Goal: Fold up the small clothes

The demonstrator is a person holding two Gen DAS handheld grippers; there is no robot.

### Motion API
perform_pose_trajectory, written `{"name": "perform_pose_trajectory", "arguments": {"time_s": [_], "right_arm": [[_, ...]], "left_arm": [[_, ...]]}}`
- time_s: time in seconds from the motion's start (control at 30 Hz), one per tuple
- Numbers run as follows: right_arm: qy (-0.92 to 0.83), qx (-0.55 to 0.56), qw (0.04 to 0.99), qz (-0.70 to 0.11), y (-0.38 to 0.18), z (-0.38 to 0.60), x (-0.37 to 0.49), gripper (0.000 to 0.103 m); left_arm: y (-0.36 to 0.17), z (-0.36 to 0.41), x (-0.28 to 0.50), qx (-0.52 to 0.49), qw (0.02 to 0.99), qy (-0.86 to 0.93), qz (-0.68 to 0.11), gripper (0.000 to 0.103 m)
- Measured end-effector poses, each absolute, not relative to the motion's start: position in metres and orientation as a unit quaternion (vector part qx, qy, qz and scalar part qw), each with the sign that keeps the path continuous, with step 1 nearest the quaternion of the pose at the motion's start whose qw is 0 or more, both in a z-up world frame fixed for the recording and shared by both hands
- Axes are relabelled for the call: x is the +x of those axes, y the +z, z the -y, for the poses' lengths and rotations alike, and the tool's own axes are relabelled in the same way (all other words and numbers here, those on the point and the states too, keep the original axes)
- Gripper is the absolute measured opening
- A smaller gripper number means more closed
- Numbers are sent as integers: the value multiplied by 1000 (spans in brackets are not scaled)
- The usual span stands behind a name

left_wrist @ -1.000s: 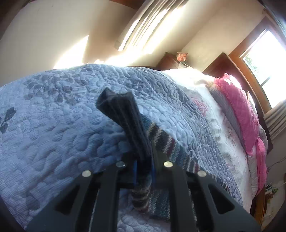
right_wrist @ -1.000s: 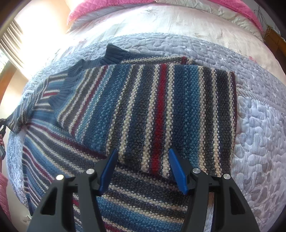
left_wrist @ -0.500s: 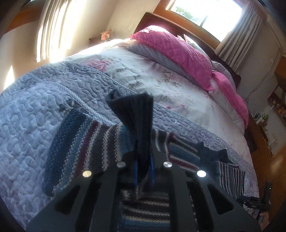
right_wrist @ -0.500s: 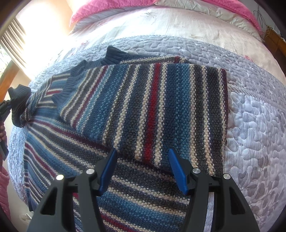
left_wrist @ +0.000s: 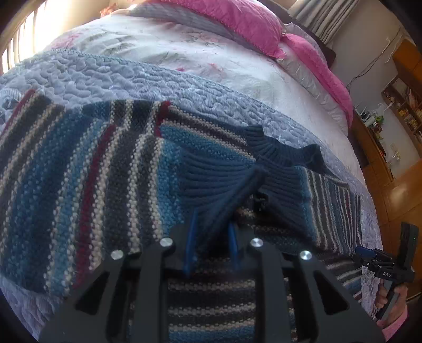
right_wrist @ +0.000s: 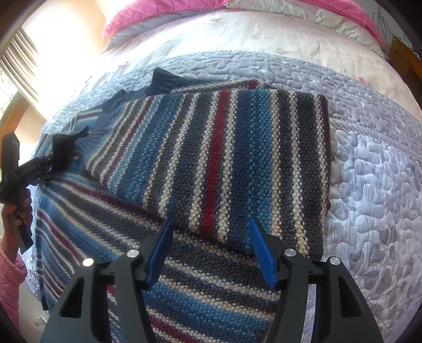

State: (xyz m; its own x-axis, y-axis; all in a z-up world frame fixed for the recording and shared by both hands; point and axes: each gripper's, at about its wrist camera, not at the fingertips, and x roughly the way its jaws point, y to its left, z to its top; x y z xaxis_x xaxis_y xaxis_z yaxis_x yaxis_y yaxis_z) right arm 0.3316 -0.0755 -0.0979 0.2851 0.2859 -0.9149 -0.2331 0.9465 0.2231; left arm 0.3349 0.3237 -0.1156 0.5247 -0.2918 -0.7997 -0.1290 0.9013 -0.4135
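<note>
Knitted wool in blue, grey, cream and red stripes: that's the small striped sweater (right_wrist: 221, 163), spread on the blue-grey quilted bedspread (right_wrist: 374, 163) of the bed. From the right wrist view you get the tidy side: one sleeve panel folded flat across the body, its stripes running at an angle to those beneath. The right gripper (right_wrist: 211, 253) hovers over the near edge of that fold, jaws wide apart, blue pads (right_wrist: 158, 253) gripping nothing. At the far left edge of that view sits the left gripper (left_wrist: 211, 237), held by a hand (right_wrist: 18, 211) in a pink sleeve (right_wrist: 10, 285).

Switch to the left wrist view and there's what the other misses: the jaws are pinched on the dark navy ribbed cuff (left_wrist: 226, 195), which stands up in a ridge between the blue pads, over the sweater's middle beside the ribbed navy collar (left_wrist: 279, 155). This view also takes in the pink quilted pillows (left_wrist: 237, 21) at the head of the bed and wooden shelves (left_wrist: 401, 105) off to the right.
</note>
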Motion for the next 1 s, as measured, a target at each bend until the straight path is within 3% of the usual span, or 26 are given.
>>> {"name": "perform_pose_trajectory", "arguments": {"time_s": [0.03, 0.1, 0.27, 0.43, 0.5, 0.73, 0.9, 1.0], "right_arm": [[162, 23, 800, -577, -99, 75, 332, 61], [161, 22, 799, -579, -102, 75, 333, 61], [157, 12, 798, -581, -105, 71, 334, 61], [151, 6, 799, -582, -101, 64, 333, 63], [151, 4, 799, -581, -98, 60, 333, 64], [178, -19, 798, -575, -82, 19, 336, 64], [218, -31, 786, -578, -75, -32, 343, 64], [244, -44, 777, -578, -73, -72, 349, 64]], "left_arm": [[-118, -324, 332, -219, 845, -53, -485, 32], [-112, -322, 322, -216, 848, -68, -480, 47], [-82, -348, 305, -279, 849, -92, -440, 59], [-99, -374, 323, -254, 839, -16, -481, 56], [-118, -379, 332, -240, 817, 6, -524, 46], [-136, -380, 337, -228, 812, 14, -537, 47], [-106, -397, 315, -260, 825, 18, -501, 63], [-89, -414, 306, -252, 839, 31, -481, 64]]}}
